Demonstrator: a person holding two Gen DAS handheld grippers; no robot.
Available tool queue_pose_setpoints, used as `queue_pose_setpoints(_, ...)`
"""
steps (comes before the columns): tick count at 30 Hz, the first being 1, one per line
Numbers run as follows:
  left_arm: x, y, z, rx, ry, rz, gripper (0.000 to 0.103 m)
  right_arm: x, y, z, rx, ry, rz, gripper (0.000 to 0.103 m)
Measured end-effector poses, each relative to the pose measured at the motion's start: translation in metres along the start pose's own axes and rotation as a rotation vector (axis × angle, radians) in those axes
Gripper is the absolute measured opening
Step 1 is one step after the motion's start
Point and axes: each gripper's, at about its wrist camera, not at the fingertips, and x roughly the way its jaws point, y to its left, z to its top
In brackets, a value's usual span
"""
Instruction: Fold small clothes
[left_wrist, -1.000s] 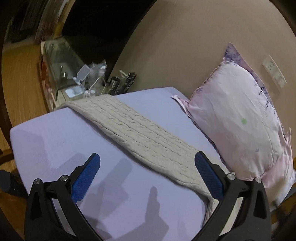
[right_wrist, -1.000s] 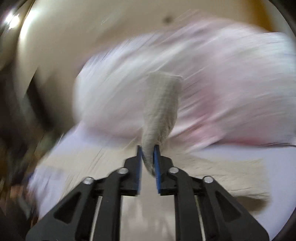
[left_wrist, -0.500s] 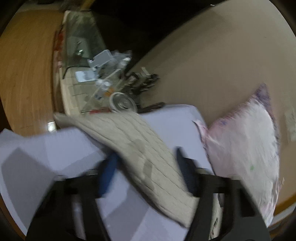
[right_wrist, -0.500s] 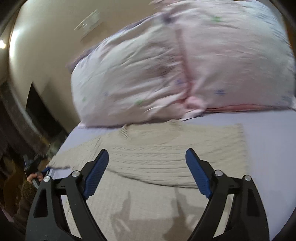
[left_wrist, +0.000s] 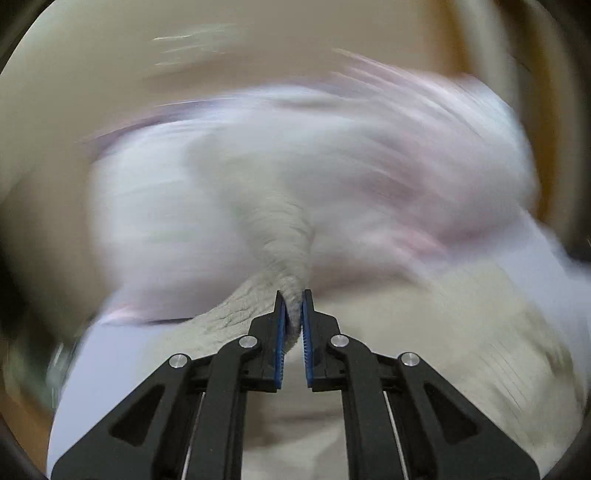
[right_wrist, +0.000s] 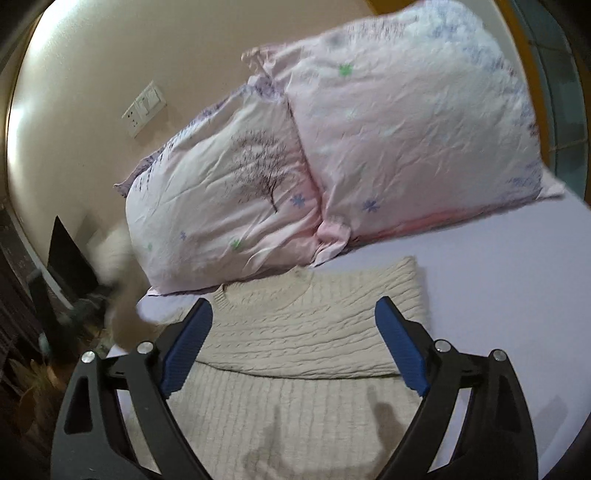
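Since half a second ago my left gripper has gone from wide open over the sleeve to clamped on it; my right gripper, open then, is open now too, hovering above the sweater.

Left wrist view: heavy motion blur. Sharp only near the jaws, where the blue pads pinch a bunched neck of cream knit. That strip of sweater rises from the jaws, lifted off the bed, ribbed and slightly twisted. Behind it, pale pink smear of pillows, beige wall. More cream knit lies low and right, blurred.

Right wrist view: much clearer. Jaws spread wide, grasping nothing, blue ridged pads on either side of the garment. Sweater lies flat on the lilac sheet, cable-knit, thick, cream. One sleeve already folded across the chest as a broad band, its edge straight. Neckline points toward the pillows. At far left a blurred cream shape hangs past the bed edge; probably the sleeve my left side holds, cannot tell for sure.

Two pillows lean on the wall, crinkled pink cotton, printed with a bare tree and small blue and green flowers. White switch plate on the wall, seen only here.
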Motion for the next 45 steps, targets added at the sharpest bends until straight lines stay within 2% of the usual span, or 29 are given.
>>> queue_pose_setpoints(2,0.017,-0.072,-0.016,0.149,0.085,-0.145,0.011,0.014,-0.009,-0.003,0.027,0.044,-0.011,0.089)
queue_pose_setpoints(4,0.013,-0.092,-0.029,0.176,0.106,-0.205,0.012,0.021,-0.023,-0.006,0.072,0.09,-0.021,0.089)
queue_pose_setpoints(5,0.001,-0.086,-0.035,0.149,0.088,-0.222,0.014,0.024,-0.03,-0.008,0.094,0.108,-0.016,0.087)
queue_pose_setpoints(6,-0.009,-0.076,-0.038,0.116,0.072,-0.229,0.023,0.026,-0.036,-0.01,0.113,0.124,-0.015,0.081)
queue_pose_setpoints(7,-0.02,-0.061,-0.041,0.071,0.058,-0.225,0.041,0.03,-0.044,-0.011,0.134,0.147,-0.026,0.072)
queue_pose_setpoints(9,-0.046,-0.008,-0.053,-0.071,0.031,-0.168,0.06,0.038,-0.051,-0.014,0.155,0.188,-0.055,0.061)
queue_pose_setpoints(11,-0.061,0.031,-0.07,-0.158,0.052,-0.111,0.062,0.048,-0.052,-0.019,0.159,0.235,-0.068,0.059)
queue_pose_setpoints(12,-0.066,0.044,-0.078,-0.191,0.067,-0.09,0.066,0.055,-0.049,-0.024,0.138,0.269,-0.089,0.059)
queue_pose_setpoints(13,-0.071,0.059,-0.09,-0.233,0.095,-0.065,0.071,0.062,-0.044,-0.029,0.113,0.3,-0.107,0.059)
queue_pose_setpoints(14,-0.073,0.075,-0.102,-0.277,0.129,-0.046,0.072,0.068,-0.041,-0.033,0.088,0.329,-0.125,0.057)
queue_pose_setpoints(15,-0.077,0.09,-0.118,-0.329,0.162,-0.037,0.072,0.075,-0.036,-0.039,0.058,0.366,-0.142,0.036)
queue_pose_setpoints(16,-0.076,0.096,-0.126,-0.354,0.177,-0.039,0.072,0.082,-0.029,-0.046,0.02,0.406,-0.148,0.005)
queue_pose_setpoints(18,-0.081,0.11,-0.147,-0.434,0.212,-0.07,0.073,0.081,-0.019,-0.045,-0.023,0.373,-0.163,0.005)
queue_pose_setpoints(21,-0.083,0.115,-0.16,-0.469,0.224,-0.114,0.079,0.061,-0.016,-0.008,0.003,0.189,-0.168,0.004)
queue_pose_setpoints(22,-0.085,0.116,-0.165,-0.473,0.23,-0.128,0.08,0.059,-0.02,0.005,0.004,0.131,-0.211,0.005)
queue_pose_setpoints(23,-0.084,0.114,-0.169,-0.474,0.238,-0.146,0.08,0.06,-0.023,0.012,-0.001,0.116,-0.254,0.007)
queue_pose_setpoints(24,-0.08,0.111,-0.17,-0.474,0.247,-0.157,0.08,0.061,-0.03,0.015,0.016,0.138,-0.314,0.019)
queue_pose_setpoints(25,-0.075,0.109,-0.172,-0.477,0.26,-0.16,0.08,0.058,-0.034,0.014,0.043,0.161,-0.319,0.043)
queue_pose_setpoints(27,-0.071,0.107,-0.18,-0.49,0.293,-0.171,0.08,0.043,-0.04,-0.003,0.066,0.2,-0.283,0.075)
queue_pose_setpoints(30,-0.081,0.105,-0.19,-0.484,0.265,-0.193,0.08,0.003,-0.05,-0.051,0.033,0.283,-0.29,0.076)
queue_pose_setpoints(32,-0.089,0.105,-0.195,-0.506,0.251,-0.243,0.079,-0.018,-0.064,-0.083,0.077,0.346,-0.262,0.066)
queue_pose_setpoints(33,-0.094,0.105,-0.199,-0.517,0.243,-0.277,0.076,-0.026,-0.068,-0.091,0.099,0.367,-0.249,0.055)
queue_pose_setpoints(36,-0.106,0.098,-0.206,-0.53,0.233,-0.338,0.058,-0.064,-0.074,-0.129,0.153,0.375,-0.142,0.047)
queue_pose_setpoints(37,-0.109,0.097,-0.207,-0.535,0.232,-0.35,0.049,-0.077,-0.074,-0.143,0.182,0.382,-0.078,0.045)
queue_pose_setpoints(38,-0.113,0.094,-0.211,-0.548,0.234,-0.372,0.046,-0.086,-0.073,-0.157,0.199,0.394,-0.022,0.045)
queue_pose_setpoints(41,-0.122,0.089,-0.219,-0.569,0.241,-0.4,0.03,-0.11,-0.063,-0.183,0.194,0.408,0.049,0.046)
queue_pose_setpoints(42,-0.125,0.087,-0.222,-0.577,0.246,-0.409,0.021,-0.117,-0.061,-0.188,0.191,0.414,0.058,0.045)
queue_pose_setpoints(44,-0.128,0.083,-0.226,-0.589,0.251,-0.428,0.014,-0.128,-0.061,-0.197,0.199,0.416,0.08,0.045)
queue_pose_setpoints(45,-0.129,0.081,-0.227,-0.592,0.252,-0.431,0.01,-0.13,-0.062,-0.198,0.213,0.414,0.097,0.038)
